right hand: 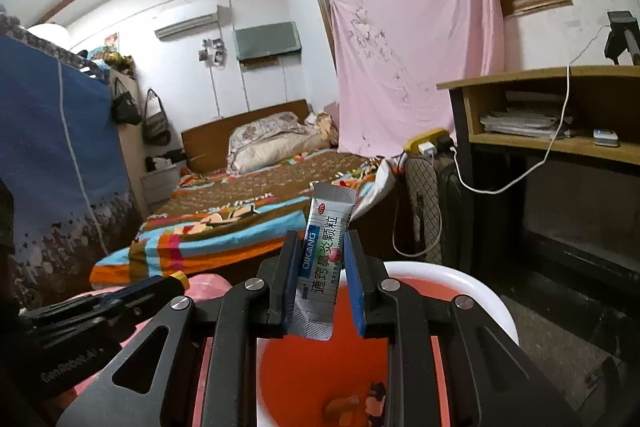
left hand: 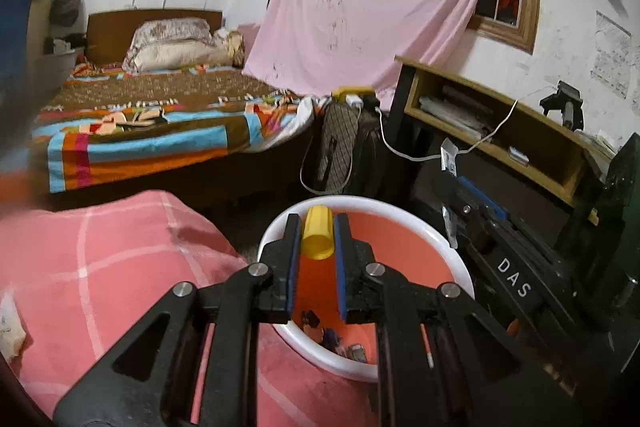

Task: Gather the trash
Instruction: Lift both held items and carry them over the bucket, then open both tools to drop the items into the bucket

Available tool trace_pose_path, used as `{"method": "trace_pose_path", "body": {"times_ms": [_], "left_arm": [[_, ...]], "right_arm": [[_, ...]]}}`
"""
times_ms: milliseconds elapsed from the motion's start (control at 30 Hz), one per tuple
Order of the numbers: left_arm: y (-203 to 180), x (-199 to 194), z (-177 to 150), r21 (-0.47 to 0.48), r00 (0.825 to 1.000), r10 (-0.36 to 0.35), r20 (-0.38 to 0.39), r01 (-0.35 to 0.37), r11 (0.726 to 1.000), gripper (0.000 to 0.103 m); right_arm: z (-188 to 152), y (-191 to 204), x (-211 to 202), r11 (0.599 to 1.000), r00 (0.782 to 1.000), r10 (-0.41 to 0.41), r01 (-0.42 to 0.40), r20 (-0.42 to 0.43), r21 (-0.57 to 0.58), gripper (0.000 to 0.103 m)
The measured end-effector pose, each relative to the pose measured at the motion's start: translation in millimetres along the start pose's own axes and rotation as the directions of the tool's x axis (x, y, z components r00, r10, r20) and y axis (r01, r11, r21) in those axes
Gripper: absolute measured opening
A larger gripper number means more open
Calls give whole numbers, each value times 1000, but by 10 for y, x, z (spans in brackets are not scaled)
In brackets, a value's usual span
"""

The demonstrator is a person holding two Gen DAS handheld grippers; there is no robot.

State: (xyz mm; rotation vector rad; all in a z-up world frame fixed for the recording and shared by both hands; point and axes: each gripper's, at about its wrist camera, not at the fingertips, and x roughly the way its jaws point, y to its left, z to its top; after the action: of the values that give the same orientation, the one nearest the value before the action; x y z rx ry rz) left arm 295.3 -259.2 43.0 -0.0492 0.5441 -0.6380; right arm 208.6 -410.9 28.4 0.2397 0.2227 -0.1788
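My left gripper (left hand: 317,227) is shut on a small yellow plastic tube (left hand: 318,235) and holds it over a red bin with a white rim (left hand: 404,247). Scraps of trash (left hand: 336,341) lie at the bin's bottom. My right gripper (right hand: 323,247) is shut on a silver medicine sachet (right hand: 323,259) with blue and green print, held upright above the same bin (right hand: 472,291). The right gripper's black body (left hand: 516,279) shows to the right of the bin in the left wrist view; the left gripper's body (right hand: 88,311) shows at lower left in the right wrist view.
A pink checked cloth (left hand: 100,267) covers the surface left of the bin, with a white wrapper (left hand: 10,327) at its left edge. A bed (left hand: 160,123) lies behind. A wooden desk with a shelf (left hand: 500,123) and a dark bag (left hand: 344,147) stand to the right.
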Motion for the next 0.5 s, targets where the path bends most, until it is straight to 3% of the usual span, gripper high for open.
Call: {"method": "trace_pose_path", "body": {"times_ms": [200,500], "left_arm": [[-70,154,-46,14,996,10,-84,-9,1000,0],[-96,263,-55,-7,990,2,-143,-3,1000,0]], "right_arm": [[-24,-87,81,999,999,7,-5,-47,41,21],[-57,-166,137,997,996,-11,17,-89,71,21]]}}
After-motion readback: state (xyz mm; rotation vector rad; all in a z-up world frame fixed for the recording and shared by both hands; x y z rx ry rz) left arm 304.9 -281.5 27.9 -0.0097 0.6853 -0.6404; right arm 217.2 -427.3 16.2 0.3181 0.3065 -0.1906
